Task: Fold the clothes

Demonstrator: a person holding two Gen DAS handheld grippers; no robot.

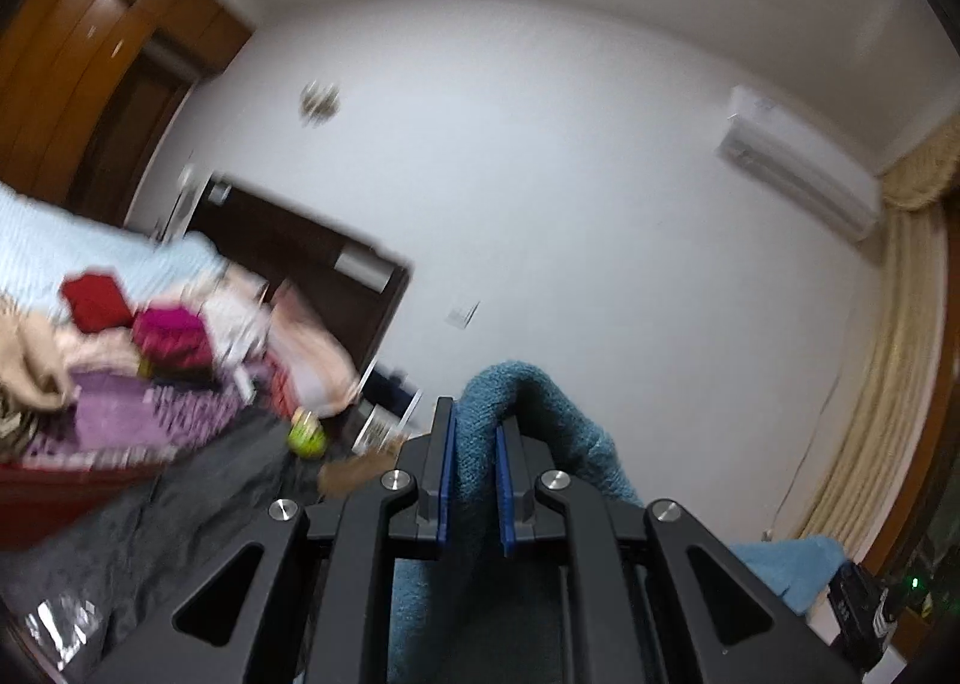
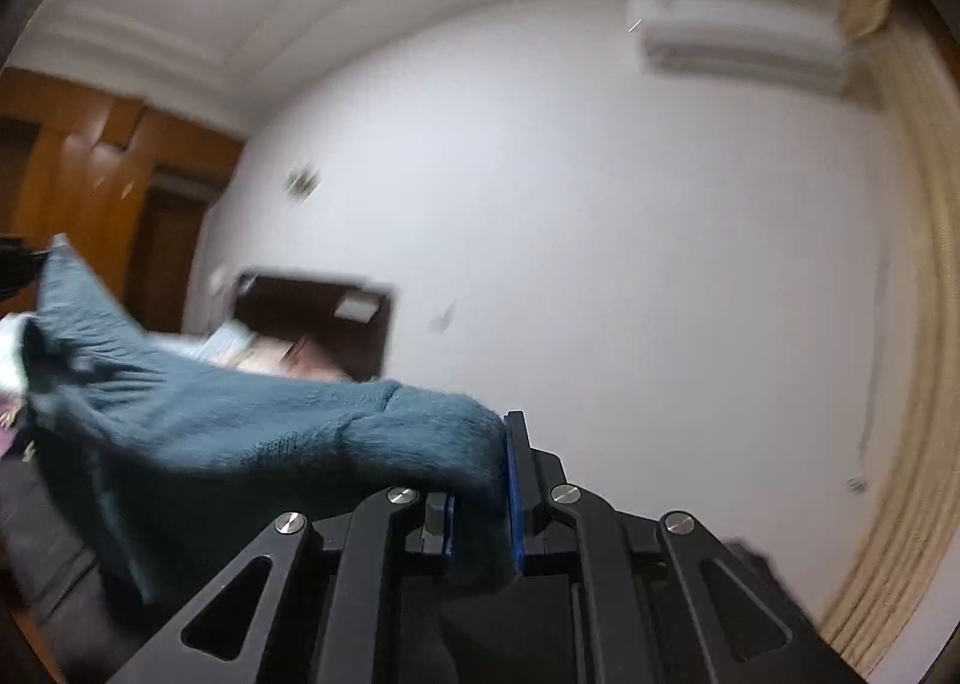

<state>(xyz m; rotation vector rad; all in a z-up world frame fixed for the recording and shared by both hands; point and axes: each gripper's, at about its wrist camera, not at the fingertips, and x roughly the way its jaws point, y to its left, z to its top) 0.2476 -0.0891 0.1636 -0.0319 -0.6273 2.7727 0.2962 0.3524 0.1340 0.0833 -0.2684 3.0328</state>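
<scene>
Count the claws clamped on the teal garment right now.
2. The left claw pinches one fold of the teal garment; the right claw grips another part, cloth stretching leftward.

No readable text anywhere. Both views are motion-blurred; the small wall plate and air conditioner show no legible markings.

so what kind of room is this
Most likely a bedroom: a bed with a dark headboard piled with clothes, a wooden wardrobe, and a wall air conditioner beside curtains.
</scene>
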